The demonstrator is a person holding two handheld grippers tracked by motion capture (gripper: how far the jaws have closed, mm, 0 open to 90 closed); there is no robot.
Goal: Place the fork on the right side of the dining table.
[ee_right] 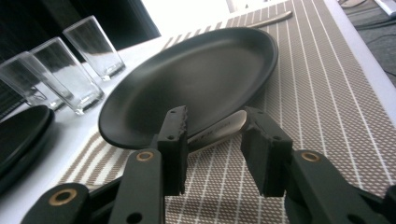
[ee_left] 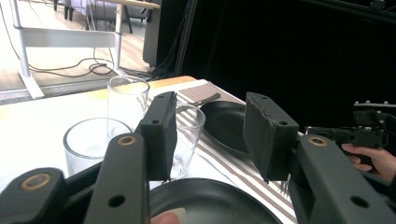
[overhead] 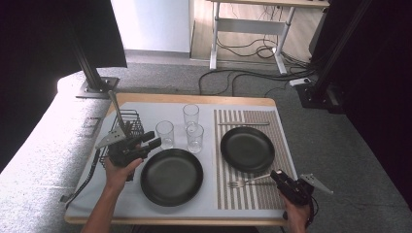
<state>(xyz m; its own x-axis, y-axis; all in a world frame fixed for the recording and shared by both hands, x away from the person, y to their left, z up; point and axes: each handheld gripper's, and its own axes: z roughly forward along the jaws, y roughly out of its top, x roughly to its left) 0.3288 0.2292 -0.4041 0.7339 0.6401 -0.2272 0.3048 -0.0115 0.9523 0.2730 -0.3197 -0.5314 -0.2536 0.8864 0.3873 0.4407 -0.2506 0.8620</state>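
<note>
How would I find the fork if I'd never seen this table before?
Look at the striped placemat on the right side of the table. On it sits a black plate, and the fork lies just in front of that plate, on the side nearer the person, by the right claw. It is the silvery piece with prongs; the other utensil lies beyond the plate.

Black two-jaw tongs with brass rivets, grey three-cornered plates, trailing black cables.
</note>
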